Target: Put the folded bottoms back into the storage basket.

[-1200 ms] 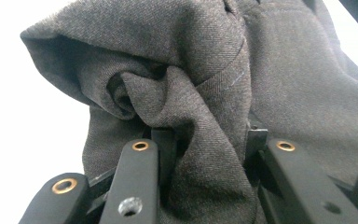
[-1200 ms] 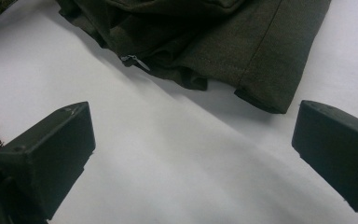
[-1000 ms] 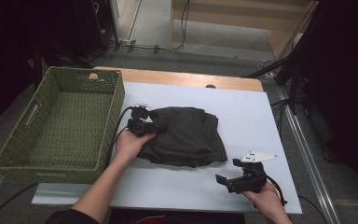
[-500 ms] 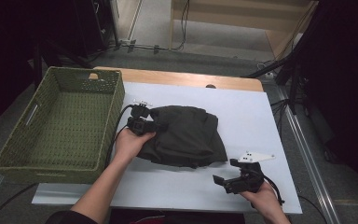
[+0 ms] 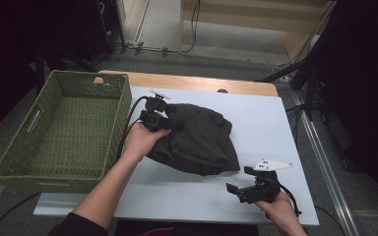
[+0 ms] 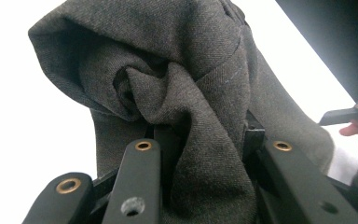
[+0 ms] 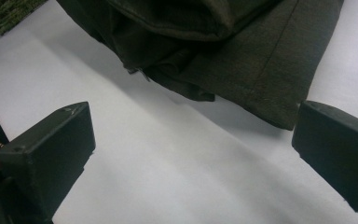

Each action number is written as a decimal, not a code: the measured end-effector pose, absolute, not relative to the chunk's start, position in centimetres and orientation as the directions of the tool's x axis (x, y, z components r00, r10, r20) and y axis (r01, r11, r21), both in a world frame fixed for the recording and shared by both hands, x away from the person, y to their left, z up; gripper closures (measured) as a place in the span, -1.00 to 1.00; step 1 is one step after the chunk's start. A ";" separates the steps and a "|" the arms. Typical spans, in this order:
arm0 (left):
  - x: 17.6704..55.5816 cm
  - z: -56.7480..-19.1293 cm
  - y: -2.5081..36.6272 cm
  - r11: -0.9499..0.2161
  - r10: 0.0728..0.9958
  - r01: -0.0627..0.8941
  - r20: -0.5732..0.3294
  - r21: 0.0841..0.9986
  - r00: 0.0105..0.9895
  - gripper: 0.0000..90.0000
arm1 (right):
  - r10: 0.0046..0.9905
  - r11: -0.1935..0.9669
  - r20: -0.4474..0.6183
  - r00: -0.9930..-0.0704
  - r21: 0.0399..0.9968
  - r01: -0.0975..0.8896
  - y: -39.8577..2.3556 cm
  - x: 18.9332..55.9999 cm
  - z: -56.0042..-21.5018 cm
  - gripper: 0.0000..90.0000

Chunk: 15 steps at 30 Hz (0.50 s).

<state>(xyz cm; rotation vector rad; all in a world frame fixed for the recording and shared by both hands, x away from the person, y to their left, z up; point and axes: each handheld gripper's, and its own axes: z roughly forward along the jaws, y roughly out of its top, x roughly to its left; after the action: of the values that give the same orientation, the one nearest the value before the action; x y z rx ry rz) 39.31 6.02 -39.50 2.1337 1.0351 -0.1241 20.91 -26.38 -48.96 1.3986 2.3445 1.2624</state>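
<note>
A dark cloth [image 5: 197,140] is seen lying bunched on the white bench [image 5: 275,128], just right of the green basket [image 5: 64,132]. Its basket-side edge is gripped by the left claw [image 5: 165,120], with a thick fold of fabric pinched between the jaws. The right claw [image 5: 241,189] is held wide apart and empty over the bench, near the cloth's corner farthest from the basket, without touching it.
</note>
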 end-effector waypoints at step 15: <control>39.7 -33.7 6.1 -0.434 0.620 0.646 -0.312 0.628 0.720 0.56 | 0.773 0.212 0.289 -0.565 0.721 0.659 -26.3 20.9 -48.8 -1.00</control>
<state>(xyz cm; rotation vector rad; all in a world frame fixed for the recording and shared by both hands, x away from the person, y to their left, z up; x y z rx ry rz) 39.70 6.09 -33.72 2.1639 0.9552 -0.0437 20.86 -26.32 -48.82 1.3920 2.3381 1.2823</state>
